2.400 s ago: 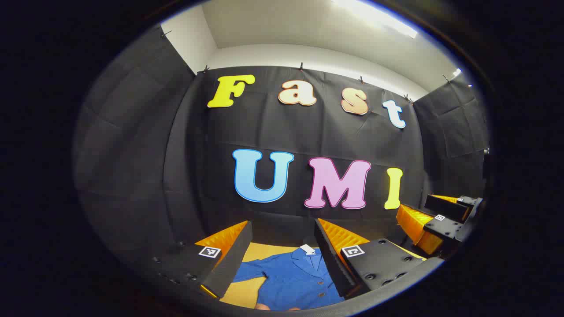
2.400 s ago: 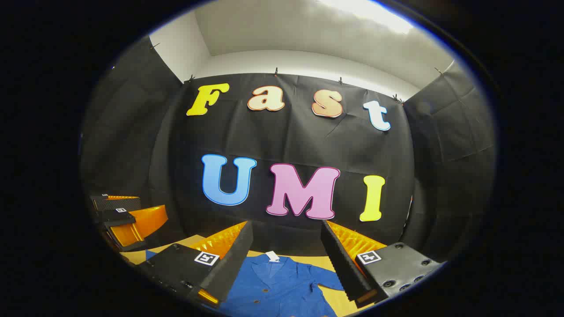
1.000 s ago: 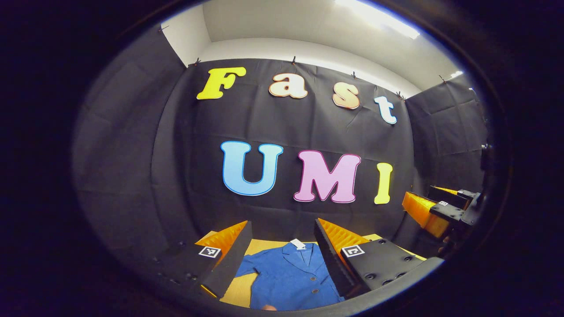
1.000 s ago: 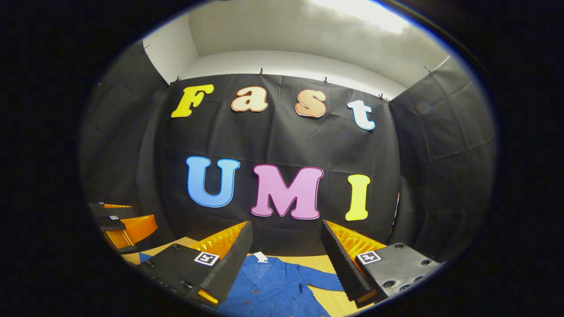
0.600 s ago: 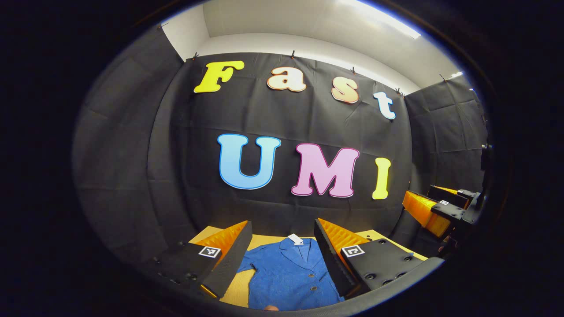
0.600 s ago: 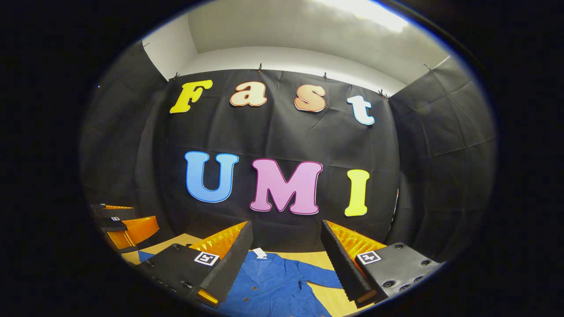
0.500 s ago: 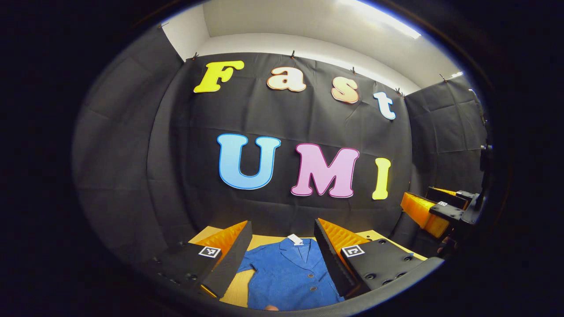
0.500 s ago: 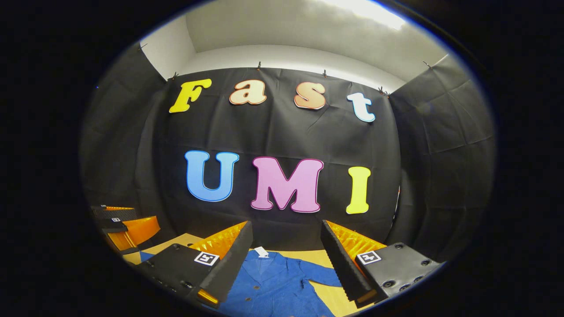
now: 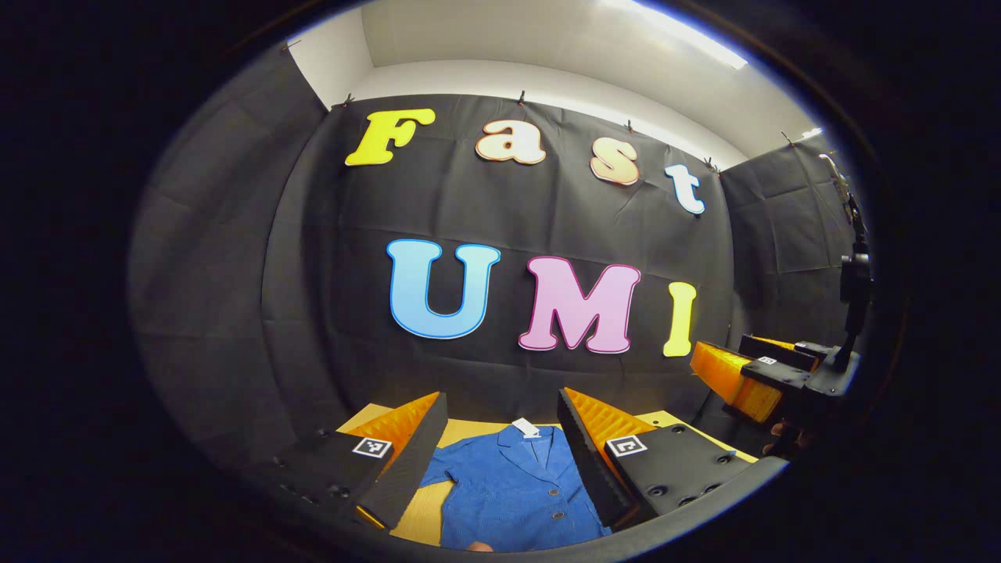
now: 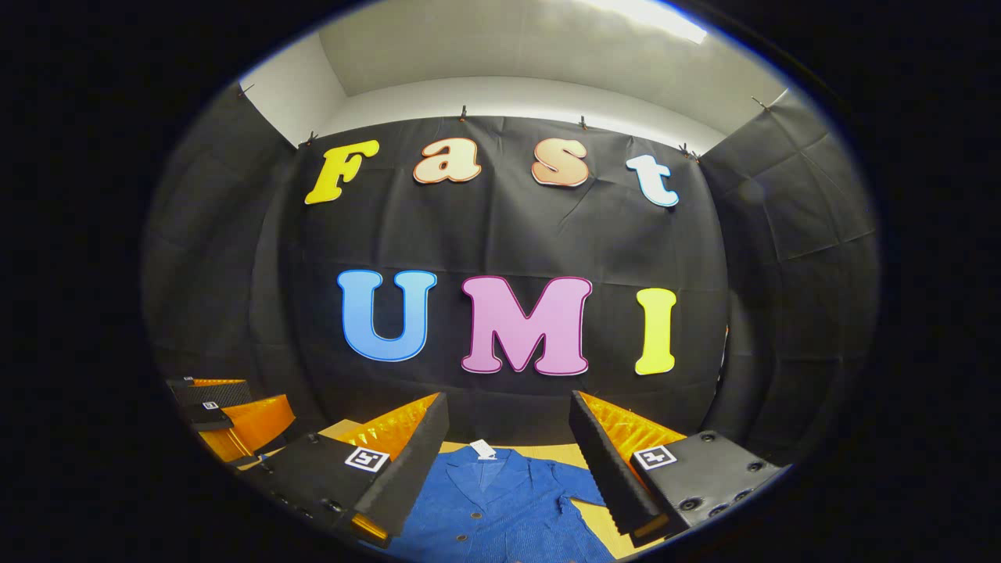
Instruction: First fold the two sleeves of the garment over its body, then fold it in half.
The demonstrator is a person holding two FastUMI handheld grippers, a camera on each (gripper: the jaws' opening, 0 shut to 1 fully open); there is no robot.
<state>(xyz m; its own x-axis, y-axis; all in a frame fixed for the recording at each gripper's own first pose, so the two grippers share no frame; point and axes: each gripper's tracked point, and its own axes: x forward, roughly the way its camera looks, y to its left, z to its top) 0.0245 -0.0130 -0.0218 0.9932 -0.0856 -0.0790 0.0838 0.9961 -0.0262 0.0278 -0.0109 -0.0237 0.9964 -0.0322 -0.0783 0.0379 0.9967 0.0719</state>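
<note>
- Below and ahead of both tongs, I see the blue jacket [image 9: 512,489] lying flat on the wooden table [image 9: 418,516], collar away from me, buttons up, sleeves not yet folded.
- My left tongs [image 9: 500,442] are spread wide and hold nothing; the jacket's body sits in the gap between their fingers.
- My right tongs [image 10: 508,450] are likewise spread and empty, well above the cloth.
- I judge the main risk is coming down blind: both cameras point mostly at the wall, so I could miss a cuff and pinch two layers, dragging the whole jacket askew.
- Another risk, as I read it: the two tongs crowding each other over the middle if both go for the body.
- From the left gripper view I get the jacket's sleeve [image 9: 439,473] on that side and the other tongs far right.
- From the right gripper view I get the opposite sleeve [image 10: 583,486] and the left tongs low at the left.
</note>
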